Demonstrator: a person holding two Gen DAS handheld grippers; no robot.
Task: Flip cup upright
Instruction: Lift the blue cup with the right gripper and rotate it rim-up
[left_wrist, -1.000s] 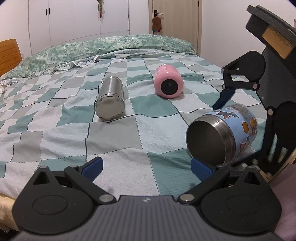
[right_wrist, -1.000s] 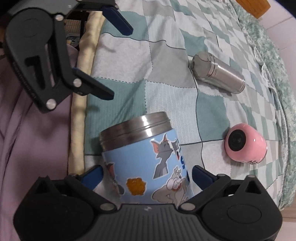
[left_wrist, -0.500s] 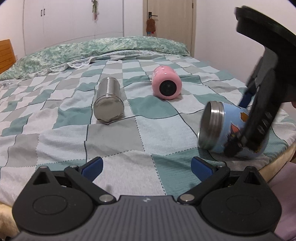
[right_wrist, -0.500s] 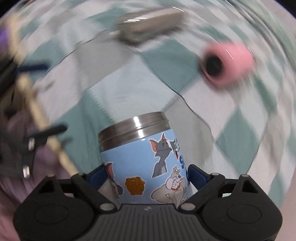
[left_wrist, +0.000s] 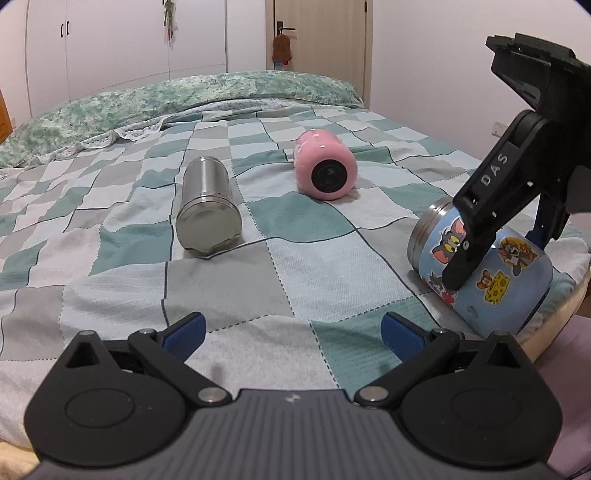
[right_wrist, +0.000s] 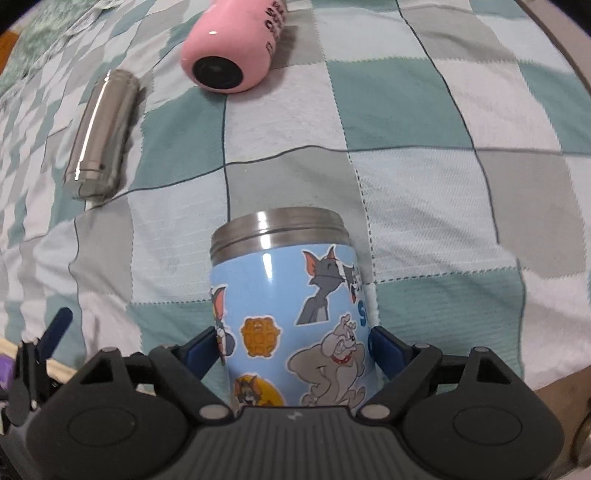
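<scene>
The blue cartoon cup (right_wrist: 291, 295) with a steel rim lies between the blue pads of my right gripper (right_wrist: 295, 343), which is shut on its body. In the left wrist view the cup (left_wrist: 491, 273) rests tilted on the bed's near right corner, its rim pointing left and away, with my right gripper (left_wrist: 495, 236) clamped over it from above. My left gripper (left_wrist: 291, 330) is open and empty, low over the bedspread to the left of the cup.
A steel flask (left_wrist: 208, 206) and a pink cup (left_wrist: 325, 170) lie on their sides on the checked bedspread (left_wrist: 306, 266); both also show in the right wrist view, the flask (right_wrist: 101, 133) and the pink cup (right_wrist: 232, 48). The bed edge (left_wrist: 550, 321) is beside the blue cup.
My right gripper has swung round with the blue cup, turning its open end from facing the left camera to pointing away. My left gripper has drawn back slightly.
</scene>
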